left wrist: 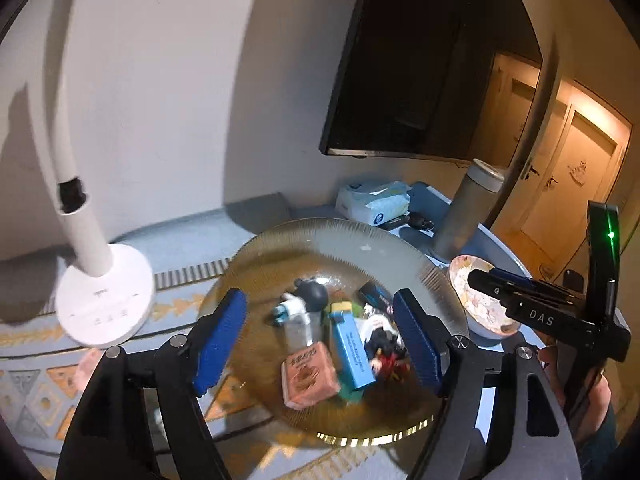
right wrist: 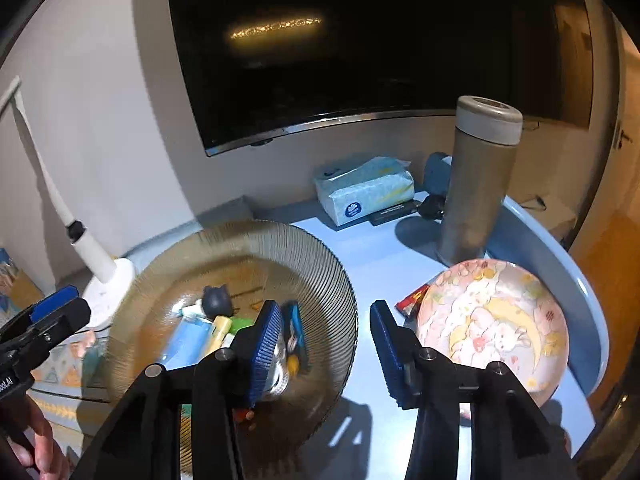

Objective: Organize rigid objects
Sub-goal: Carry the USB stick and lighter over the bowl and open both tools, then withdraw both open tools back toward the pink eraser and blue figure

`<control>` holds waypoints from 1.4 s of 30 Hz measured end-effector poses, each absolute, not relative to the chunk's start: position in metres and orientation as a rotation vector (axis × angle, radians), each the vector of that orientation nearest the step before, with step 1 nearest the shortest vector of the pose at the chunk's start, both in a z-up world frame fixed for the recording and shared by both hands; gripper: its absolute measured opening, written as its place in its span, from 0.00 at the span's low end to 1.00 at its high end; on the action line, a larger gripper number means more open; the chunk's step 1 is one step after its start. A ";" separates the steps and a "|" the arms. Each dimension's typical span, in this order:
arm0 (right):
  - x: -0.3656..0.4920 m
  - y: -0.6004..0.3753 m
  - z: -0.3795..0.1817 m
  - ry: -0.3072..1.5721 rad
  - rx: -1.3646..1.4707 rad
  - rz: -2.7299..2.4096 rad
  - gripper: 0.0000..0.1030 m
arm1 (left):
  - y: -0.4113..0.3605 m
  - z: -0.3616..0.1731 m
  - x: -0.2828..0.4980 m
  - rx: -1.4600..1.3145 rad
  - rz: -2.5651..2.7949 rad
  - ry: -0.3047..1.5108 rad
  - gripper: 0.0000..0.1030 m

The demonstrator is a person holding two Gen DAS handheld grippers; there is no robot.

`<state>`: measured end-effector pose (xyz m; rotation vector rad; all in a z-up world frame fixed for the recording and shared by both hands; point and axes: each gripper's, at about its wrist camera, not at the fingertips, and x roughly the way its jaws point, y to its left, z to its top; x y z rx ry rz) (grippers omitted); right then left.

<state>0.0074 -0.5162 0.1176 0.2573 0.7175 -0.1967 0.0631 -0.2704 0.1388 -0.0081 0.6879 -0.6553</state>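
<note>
A ribbed amber glass plate (left wrist: 360, 248) lies on the blue table and holds several small items: a pink box (left wrist: 310, 374), a long blue box (left wrist: 352, 348), a dark grey round figurine (left wrist: 312, 294) and a small red-and-black figure (left wrist: 386, 350). My left gripper (left wrist: 320, 336) hovers open over this plate, its blue pads either side of the items and touching none. My right gripper (right wrist: 326, 354) is open too, with the amber plate's (right wrist: 320, 264) right rim in the gap between its fingers. A pink patterned plate (right wrist: 492, 320) sits to its right.
A white lamp base (left wrist: 104, 304) stands left of the amber plate. A tall grey thermos (right wrist: 476, 184), a tissue pack (right wrist: 364, 188) and a dark TV screen (right wrist: 360, 40) are at the back. A red wrapper (right wrist: 412, 300) peeks from under the pink plate. The table edge curves at right.
</note>
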 end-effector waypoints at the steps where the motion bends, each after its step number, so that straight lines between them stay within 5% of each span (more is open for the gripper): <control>1: 0.004 -0.515 0.119 0.717 0.264 -0.191 0.44 | -0.263 0.142 0.058 -0.013 -0.654 0.681 0.72; 8: -0.029 -0.474 0.139 0.687 0.296 -0.062 0.58 | -0.199 0.158 0.011 -0.025 -0.595 0.650 0.75; 12: -0.054 -0.412 0.127 0.718 0.293 0.078 0.71 | -0.139 0.138 -0.030 -0.106 -0.498 0.656 0.87; 25: -0.056 -0.250 0.056 0.734 -0.055 0.240 0.80 | -0.047 0.043 -0.045 -0.123 -0.291 0.783 0.89; 42: -0.046 -0.244 0.018 0.768 -0.068 0.244 0.85 | -0.058 0.010 -0.031 -0.055 -0.234 0.881 0.90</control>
